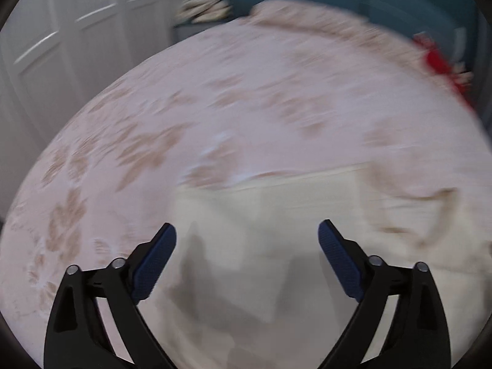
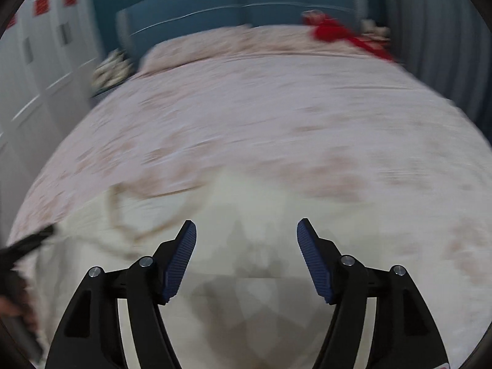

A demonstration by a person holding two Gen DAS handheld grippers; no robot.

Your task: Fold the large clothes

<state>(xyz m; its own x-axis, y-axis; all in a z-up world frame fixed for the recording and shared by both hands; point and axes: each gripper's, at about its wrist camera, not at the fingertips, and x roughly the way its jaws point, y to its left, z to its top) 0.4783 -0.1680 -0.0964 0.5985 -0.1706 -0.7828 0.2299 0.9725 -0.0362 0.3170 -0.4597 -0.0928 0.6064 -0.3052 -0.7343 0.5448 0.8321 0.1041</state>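
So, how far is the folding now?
Done: the cream garment lies on the bed, partly spread. In hand: nothing; the left gripper and right gripper are open above it. Left: seemingly every fold, though blur hides detail.
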